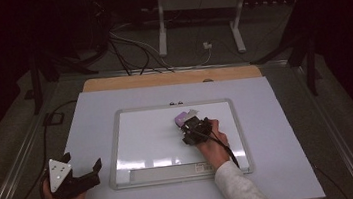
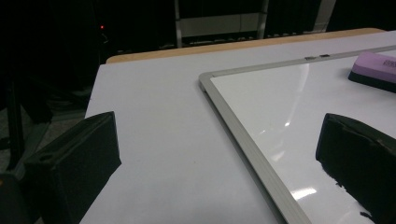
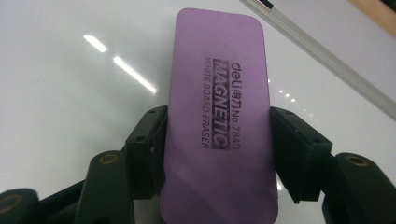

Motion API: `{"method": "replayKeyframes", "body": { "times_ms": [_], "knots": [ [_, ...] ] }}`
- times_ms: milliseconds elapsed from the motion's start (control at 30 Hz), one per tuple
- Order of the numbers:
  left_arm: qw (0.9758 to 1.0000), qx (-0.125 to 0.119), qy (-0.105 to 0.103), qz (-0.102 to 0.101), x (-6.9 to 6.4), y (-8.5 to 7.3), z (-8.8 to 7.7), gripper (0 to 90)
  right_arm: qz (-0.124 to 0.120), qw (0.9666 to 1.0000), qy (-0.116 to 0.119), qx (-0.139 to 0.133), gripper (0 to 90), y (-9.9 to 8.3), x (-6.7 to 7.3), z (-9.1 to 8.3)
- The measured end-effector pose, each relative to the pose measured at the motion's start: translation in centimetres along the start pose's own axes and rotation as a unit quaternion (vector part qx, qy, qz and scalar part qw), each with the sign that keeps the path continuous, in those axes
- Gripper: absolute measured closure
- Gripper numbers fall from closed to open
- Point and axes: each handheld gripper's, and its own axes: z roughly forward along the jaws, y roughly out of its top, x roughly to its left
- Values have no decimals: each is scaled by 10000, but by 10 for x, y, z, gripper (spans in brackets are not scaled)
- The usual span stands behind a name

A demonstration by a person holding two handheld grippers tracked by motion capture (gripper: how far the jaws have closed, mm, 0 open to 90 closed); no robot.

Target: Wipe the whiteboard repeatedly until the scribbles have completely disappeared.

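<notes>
We see the right hand-held gripper [image 3: 217, 140] clamped on a purple rectangular magnetic whiteboard eraser [image 3: 219, 116], its two black jaws pressing the eraser's long sides as it lies flat on the glossy white, silver-framed whiteboard [image 1: 120, 151], toward the board's upper middle. We see the left hand-held gripper [image 1: 82, 165] with jaws spread wide and holding nothing, resting on the pale worktop [image 1: 90, 109] just beside the whiteboard's lower left corner.

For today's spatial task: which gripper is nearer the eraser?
Right. The right gripper grips the eraser on the whiteboard; the left gripper sits off the board's left edge, jaws open.
</notes>
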Motion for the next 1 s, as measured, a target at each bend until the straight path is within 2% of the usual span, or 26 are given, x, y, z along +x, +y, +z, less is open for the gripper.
{"method": "replayKeyframes", "body": {
  "times_ms": [67,133,233,400,467,533,733,1000],
  "knots": [
    [10000,6,0,12,0,0,0,6,-104,9999,-66,-15,412,1,4,-1],
    [10000,8,-7,8,-1,0,1,6,-114,9998,177,-63,412,1,9,-3],
    [10000,11,-8,25,-1,0,1,6,-263,9987,416,-145,412,2,22,-7],
    [10000,13,-6,7,-1,0,1,6,-483,9948,856,-254,412,5,43,-12],
    [10000,10,-4,12,0,0,1,6,-536,9943,873,-280,412,5,46,-13],
    [10000,8,-3,19,0,0,0,6,-456,9941,954,-260,411,5,43,-12],
    [10000,11,-2,14,0,0,0,6,-279,9979,562,-182,411,4,27,-6],
    [10000,13,2,18,0,-1,-1,6,-57,9995,305,-96,411,0,8,-3]
  ]
}}
